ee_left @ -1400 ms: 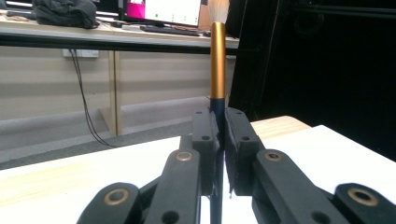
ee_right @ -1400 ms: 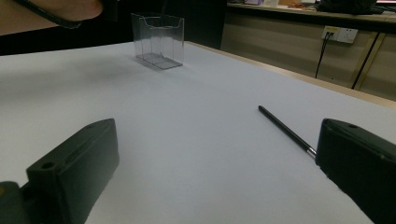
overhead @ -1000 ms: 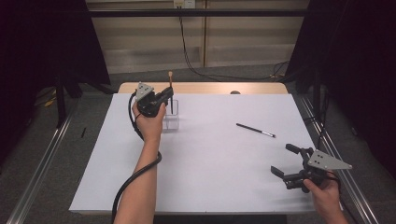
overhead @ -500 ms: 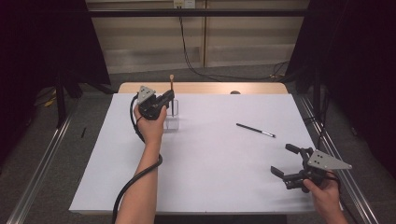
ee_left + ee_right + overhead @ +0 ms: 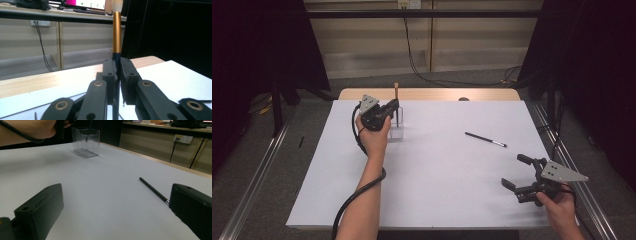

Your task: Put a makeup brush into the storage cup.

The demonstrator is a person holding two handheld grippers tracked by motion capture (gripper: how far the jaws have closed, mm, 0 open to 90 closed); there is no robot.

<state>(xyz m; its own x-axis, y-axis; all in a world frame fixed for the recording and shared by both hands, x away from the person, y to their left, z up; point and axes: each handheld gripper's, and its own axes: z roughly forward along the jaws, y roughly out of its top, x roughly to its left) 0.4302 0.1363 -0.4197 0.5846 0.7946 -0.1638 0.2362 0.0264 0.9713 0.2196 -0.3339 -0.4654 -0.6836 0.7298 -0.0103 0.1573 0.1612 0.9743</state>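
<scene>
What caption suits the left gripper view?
Left gripper shut on an upright gold-handled brush.

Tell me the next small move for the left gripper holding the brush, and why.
Probably open the jaws and let go. The left gripper is clamped on the brush, which stands upright, and the right gripper view shows its lower end already down inside the clear holder. Only the release seems left.
</scene>
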